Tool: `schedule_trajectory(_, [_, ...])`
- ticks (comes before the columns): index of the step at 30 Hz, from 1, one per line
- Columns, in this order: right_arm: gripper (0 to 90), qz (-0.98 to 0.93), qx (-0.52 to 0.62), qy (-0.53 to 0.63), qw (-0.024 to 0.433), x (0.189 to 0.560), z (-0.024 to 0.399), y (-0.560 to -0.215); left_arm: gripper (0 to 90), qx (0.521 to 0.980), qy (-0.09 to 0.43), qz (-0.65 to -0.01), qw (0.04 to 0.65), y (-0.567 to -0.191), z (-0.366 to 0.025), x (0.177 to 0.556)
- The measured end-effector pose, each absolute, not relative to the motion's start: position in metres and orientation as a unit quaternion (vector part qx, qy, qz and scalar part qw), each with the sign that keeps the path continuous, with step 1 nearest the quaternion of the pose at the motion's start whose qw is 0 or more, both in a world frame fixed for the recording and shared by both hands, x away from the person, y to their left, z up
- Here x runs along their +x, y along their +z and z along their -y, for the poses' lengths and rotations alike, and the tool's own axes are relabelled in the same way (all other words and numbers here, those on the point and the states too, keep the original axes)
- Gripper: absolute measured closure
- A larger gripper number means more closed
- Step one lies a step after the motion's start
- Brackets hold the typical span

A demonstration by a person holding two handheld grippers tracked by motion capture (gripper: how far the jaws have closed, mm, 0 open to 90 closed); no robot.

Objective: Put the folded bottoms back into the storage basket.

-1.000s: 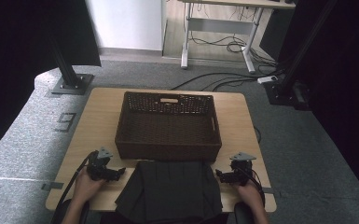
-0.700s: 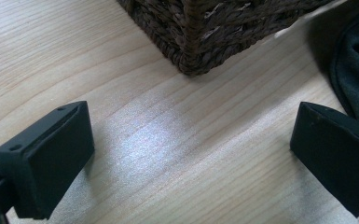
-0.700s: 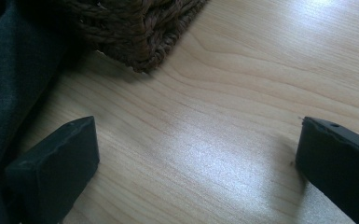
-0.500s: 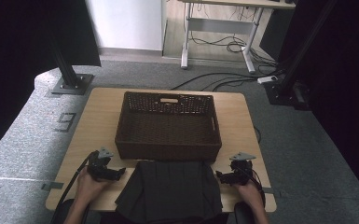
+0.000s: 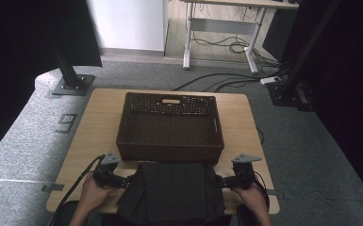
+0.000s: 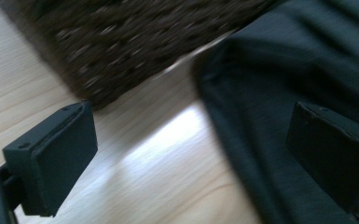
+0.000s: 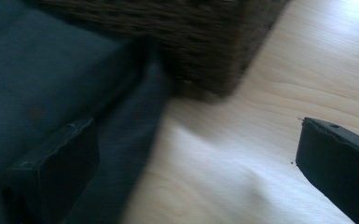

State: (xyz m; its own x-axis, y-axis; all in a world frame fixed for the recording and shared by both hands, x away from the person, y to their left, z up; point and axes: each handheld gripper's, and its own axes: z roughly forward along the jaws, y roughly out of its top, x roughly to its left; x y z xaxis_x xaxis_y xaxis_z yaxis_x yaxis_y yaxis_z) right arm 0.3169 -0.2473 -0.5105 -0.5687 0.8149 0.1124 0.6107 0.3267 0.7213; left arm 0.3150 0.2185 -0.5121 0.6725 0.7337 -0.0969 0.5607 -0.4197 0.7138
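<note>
While both jaw pairs are held open, the folded dark garment (image 5: 174, 190) is flanked by the left gripper (image 5: 122, 181) and right gripper (image 5: 222, 181), equally near.

Dark matt cloth (image 5: 174, 190); rough brown wicker basket (image 5: 169, 153); smooth pale wood table (image 5: 96, 122); matt black plastic jaws.

A single readable mark: the digit "9" (image 5: 66, 123), dark grey, on the grey carpet floor (image 5: 23, 141) just left of the desk (image 5: 99, 117), seen from the high view. No lettering, labels or brand names legible on the woven basket (image 5: 169, 127), the dark cloth (image 5: 174, 188) or either claw. Both gripper views too blurred for any text.
</note>
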Motion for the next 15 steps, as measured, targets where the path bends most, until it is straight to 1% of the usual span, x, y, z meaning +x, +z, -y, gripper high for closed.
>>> schedule_trajectory(3, [0.0, -0.808, 0.433, 0.380, 0.121, 0.311, 0.236, -0.506, 2.8, 0.833, 0.112, -0.383, 0.382, -0.508, -0.207, 0.310])
schedule_trajectory(9, [0.0, -0.821, 0.416, 0.382, 0.085, 0.302, 0.206, -0.506, 2.0, 0.839, 0.080, -0.372, 0.388, -0.510, -0.178, 0.304])
schedule_trajectory(12, [0.0, -0.826, 0.419, 0.368, 0.080, 0.300, 0.194, -0.511, 1.4, 0.841, 0.063, -0.375, 0.385, -0.517, -0.168, 0.304])
schedule_trajectory(15, [0.0, -0.829, 0.430, 0.348, 0.087, 0.303, 0.190, -0.520, 0.0, 0.844, 0.048, -0.380, 0.375, -0.526, -0.162, 0.304])
